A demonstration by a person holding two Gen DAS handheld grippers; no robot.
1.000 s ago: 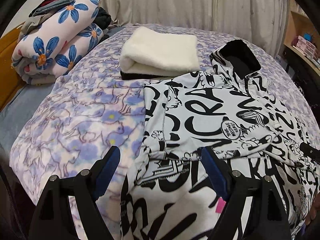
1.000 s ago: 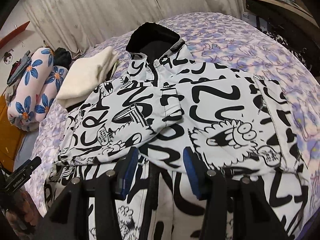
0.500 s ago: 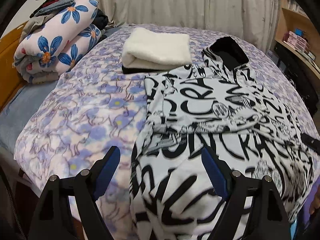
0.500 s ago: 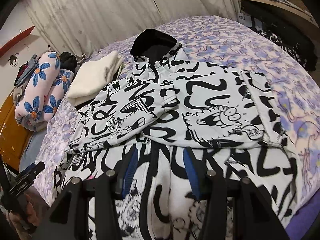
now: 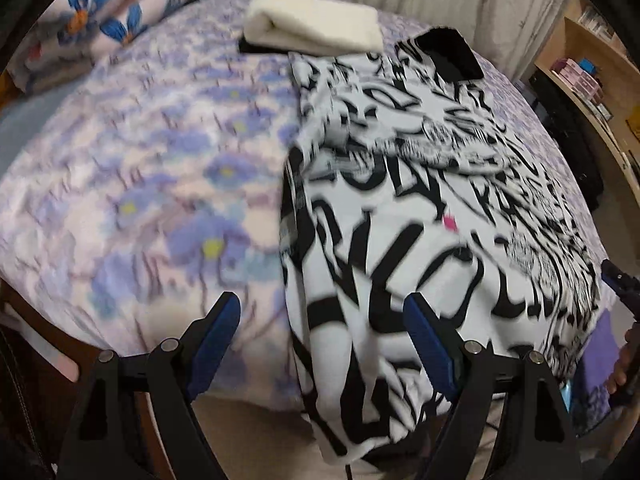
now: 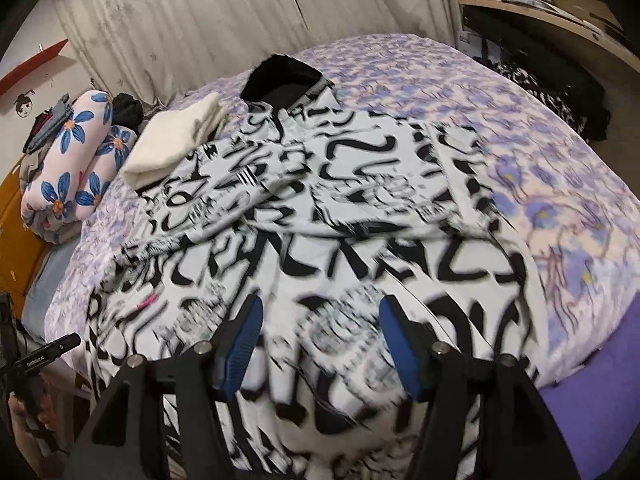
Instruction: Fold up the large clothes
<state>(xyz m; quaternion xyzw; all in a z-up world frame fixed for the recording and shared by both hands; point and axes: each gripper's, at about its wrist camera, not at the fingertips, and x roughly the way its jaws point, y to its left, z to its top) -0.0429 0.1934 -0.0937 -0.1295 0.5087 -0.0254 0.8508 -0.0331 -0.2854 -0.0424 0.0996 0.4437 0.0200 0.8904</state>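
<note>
A large white jacket with black graffiti print [image 5: 420,200] lies on the bed with both sleeves folded across its front and its black collar [image 5: 448,52] at the far end. Its hem hangs over the near bed edge. It also shows in the right wrist view [image 6: 340,208]. My left gripper [image 5: 324,340] is open and empty, above the jacket's lower left edge. My right gripper [image 6: 320,344] is open and empty, above the jacket's hem. Both views are blurred.
A folded cream blanket [image 5: 312,24] lies beyond the jacket on the purple floral bedspread [image 5: 160,160]. Rolled flower-print bedding [image 6: 72,156] sits at the far left. A shelf and desk [image 6: 560,12] stand at the right.
Both grippers have pulled back toward the near bed edge, so the jacket's hem now shows below them. The right gripper's fingers have spread wider. The jacket lies as before.
</note>
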